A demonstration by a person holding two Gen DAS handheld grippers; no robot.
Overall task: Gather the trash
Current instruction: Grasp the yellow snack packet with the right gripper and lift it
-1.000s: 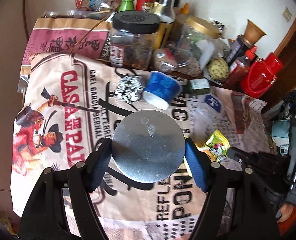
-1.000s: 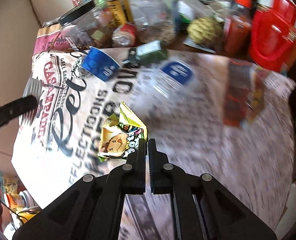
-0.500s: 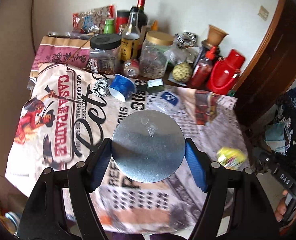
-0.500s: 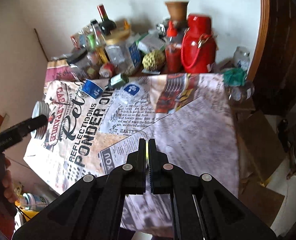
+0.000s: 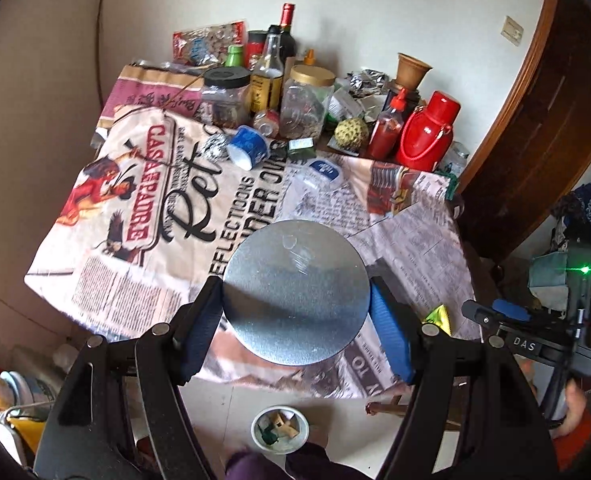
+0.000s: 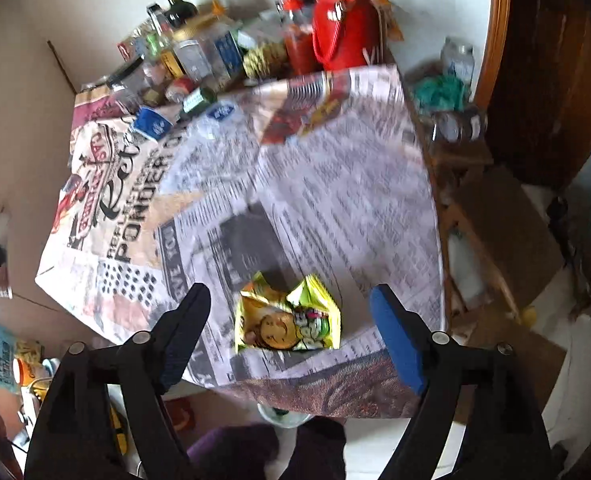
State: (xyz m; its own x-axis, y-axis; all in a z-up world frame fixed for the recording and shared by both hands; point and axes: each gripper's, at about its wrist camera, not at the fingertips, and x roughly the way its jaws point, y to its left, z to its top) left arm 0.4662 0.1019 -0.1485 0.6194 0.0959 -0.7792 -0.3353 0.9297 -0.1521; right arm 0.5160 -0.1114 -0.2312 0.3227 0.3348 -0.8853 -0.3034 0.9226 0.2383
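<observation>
Left wrist view shows us, at the far left corner of the table [image 5: 461,248], a foil ball [image 5: 214,147] and a blue cup [image 5: 248,147] lying on its side; both look like trash not yet collected. A little to the right, a clear plastic bottle [image 5: 315,178] lies flat on the printed cloth [image 5: 135,200], and behind it the jars and a red flask [image 5: 425,132] stand along the far edge, so we judge they belong there.

In the middle, our left gripper [image 5: 295,300] holds a round metal can [image 5: 294,293] between its blue pads [image 5: 389,336], with the jaws closed against its two sides. We carry it above the near edge, and below it on the floor stands a small bin [image 5: 280,430] with some scraps inside. We think the can is held here because it will be dropped into that bin.

Further right, near the near right corner, only a yellow tip of the snack wrapper [image 5: 439,317] is visible beside the can. In the right wrist view the snack wrapper [image 6: 287,320] lies crumpled on the cloth, just inside the near edge, and our right gripper [image 6: 289,328] hangs over it with the jaws wide apart, touching nothing. It lies between the fingers [image 6: 393,340], so we judge that it can be gripped or pushed over the edge toward the bin. The picture is blurred, so the exact height above the wrapper we cannot tell.
</observation>
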